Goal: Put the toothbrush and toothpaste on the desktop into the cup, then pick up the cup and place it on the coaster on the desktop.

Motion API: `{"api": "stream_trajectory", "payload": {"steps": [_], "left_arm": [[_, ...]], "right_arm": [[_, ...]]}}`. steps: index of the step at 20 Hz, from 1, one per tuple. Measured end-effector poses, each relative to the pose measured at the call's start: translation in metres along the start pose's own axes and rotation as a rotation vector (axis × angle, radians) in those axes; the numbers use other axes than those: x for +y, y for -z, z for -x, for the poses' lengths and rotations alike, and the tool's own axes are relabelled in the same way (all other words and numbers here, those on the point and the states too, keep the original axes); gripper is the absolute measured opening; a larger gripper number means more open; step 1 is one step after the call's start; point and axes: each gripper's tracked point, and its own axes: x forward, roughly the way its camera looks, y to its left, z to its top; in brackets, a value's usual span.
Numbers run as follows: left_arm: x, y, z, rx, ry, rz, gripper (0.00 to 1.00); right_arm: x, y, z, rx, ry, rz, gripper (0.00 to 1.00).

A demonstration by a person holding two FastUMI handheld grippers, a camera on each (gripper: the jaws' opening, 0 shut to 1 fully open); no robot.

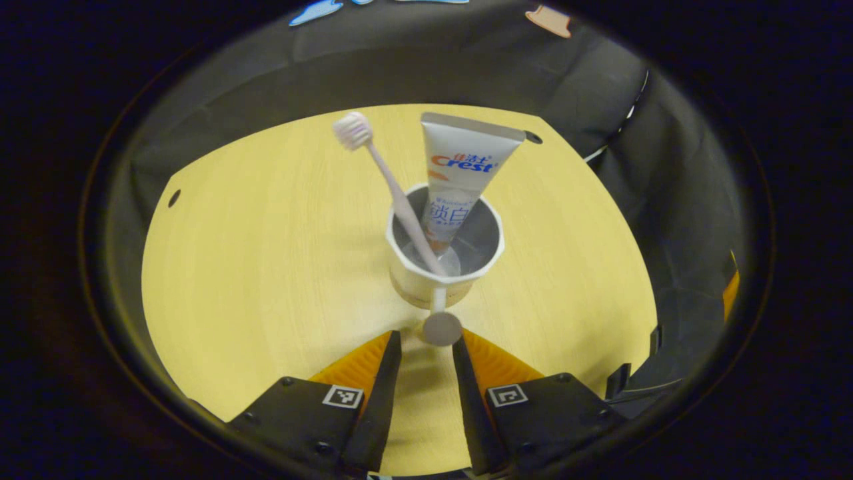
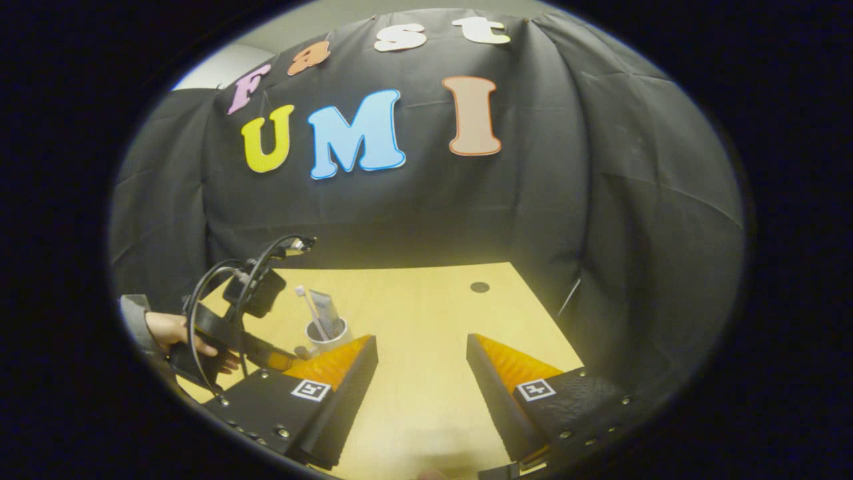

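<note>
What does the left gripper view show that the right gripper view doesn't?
Left gripper view: a close look down into the cup, its handle's round end at the left gripper's fingertips. Right gripper view: a hand holding that gripper, and the right gripper open over the desktop. Both: toothbrush and toothpaste standing in the cup on the desktop.

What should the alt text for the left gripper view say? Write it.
A white cup stands on a wooden desktop, holding a toothbrush and toothpaste. The left gripper sits just before its handle, fingers slightly parted.
</note>
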Motion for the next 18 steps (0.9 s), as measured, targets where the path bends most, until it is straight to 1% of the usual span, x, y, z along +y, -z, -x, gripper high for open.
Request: {"api": "stream_trajectory", "payload": {"steps": [2,3,4,6,10,15,16,17,18], "left_arm": [[0.010,0.001,0.024,-0.068,0.001,0.037,0.54],[0.017,0.002,0.036,-0.107,-0.009,0.051,0.63],[0.024,0.001,0.048,-0.150,-0.019,0.063,0.65],[0.034,-0.003,0.073,-0.242,-0.033,0.069,0.65],[0.044,-0.023,0.122,-0.449,-0.057,0.048,0.68],[0.052,-0.044,0.176,-0.722,-0.083,0.000,0.88],[0.057,-0.047,0.190,-0.769,-0.089,-0.004,0.89],[0.060,-0.050,0.200,-0.810,-0.094,-0.004,0.96],[0.064,-0.052,0.207,-0.843,-0.100,0.001,0.96]], "right_arm": [[0.009,-0.004,-0.005,-0.003,-0.017,-0.004,0.86],[0.013,-0.006,-0.008,-0.005,-0.025,-0.010,0.86],[0.018,-0.009,-0.010,-0.008,-0.030,-0.017,0.86],[0.023,-0.012,-0.012,-0.014,-0.028,-0.023,0.86],[0.029,-0.016,-0.011,-0.011,0.005,-0.022,0.86],[0.038,-0.019,-0.004,-0.020,0.059,-0.025,0.86],[0.042,-0.020,-0.002,-0.027,0.063,-0.031,0.86],[0.046,-0.022,0.001,-0.037,0.065,-0.035,0.86],[0.050,-0.024,0.003,-0.048,0.069,-0.038,0.86]]}}
